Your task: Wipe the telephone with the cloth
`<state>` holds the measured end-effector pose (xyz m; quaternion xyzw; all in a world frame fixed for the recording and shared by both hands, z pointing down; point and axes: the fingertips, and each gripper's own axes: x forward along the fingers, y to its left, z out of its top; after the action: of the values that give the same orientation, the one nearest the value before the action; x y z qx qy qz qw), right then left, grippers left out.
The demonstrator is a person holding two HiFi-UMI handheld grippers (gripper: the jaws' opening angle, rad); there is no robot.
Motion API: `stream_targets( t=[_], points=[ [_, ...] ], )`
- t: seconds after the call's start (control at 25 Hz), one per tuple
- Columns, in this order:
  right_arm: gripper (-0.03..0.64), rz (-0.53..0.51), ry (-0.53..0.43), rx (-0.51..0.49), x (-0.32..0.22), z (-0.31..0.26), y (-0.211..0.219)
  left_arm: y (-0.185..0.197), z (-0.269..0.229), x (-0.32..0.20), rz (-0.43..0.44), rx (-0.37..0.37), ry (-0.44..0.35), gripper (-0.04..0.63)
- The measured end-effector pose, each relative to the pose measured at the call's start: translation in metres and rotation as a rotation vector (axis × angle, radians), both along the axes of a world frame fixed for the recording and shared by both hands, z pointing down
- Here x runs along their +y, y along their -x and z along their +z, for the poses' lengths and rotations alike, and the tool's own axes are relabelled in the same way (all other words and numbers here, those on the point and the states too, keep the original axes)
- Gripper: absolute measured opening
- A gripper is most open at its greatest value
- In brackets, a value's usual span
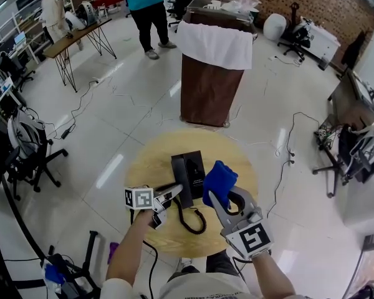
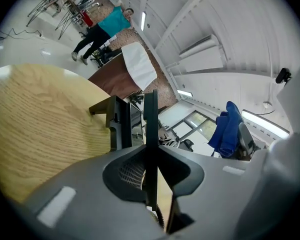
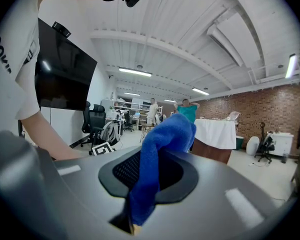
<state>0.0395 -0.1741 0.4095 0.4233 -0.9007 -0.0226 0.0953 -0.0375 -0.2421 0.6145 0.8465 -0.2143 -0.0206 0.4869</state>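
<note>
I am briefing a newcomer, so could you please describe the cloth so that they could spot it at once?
Find the round, pale wooden table on the white floor. Right of the black desk telephone on it, the right gripper is shut on a bunched cloth. It is the only bright blue, soft thing at the table.
</note>
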Motion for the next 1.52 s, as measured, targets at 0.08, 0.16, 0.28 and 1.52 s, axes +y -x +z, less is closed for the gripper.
stream_targets(
  t=[0.08,0.16,0.28,1.52],
  points=[
    [0.063,0.001,0.021,0.004,-0.003,0.006,-0.001,0.002,0.009,-0.004,0.000,-0.014,0.017,0.060],
    [0.062,-0.003,0.035,0.007,-0.005,0.011,0.000,0.004,0.018,-0.009,0.000,-0.030,0.032,0.060],
    [0.063,-0.005,0.050,0.009,-0.008,0.018,0.001,0.005,0.028,-0.015,0.000,-0.041,0.046,0.060],
    [0.063,-0.012,0.131,0.020,-0.018,0.045,0.003,0.011,0.051,-0.040,-0.081,-0.101,0.068,0.137]
  ],
)
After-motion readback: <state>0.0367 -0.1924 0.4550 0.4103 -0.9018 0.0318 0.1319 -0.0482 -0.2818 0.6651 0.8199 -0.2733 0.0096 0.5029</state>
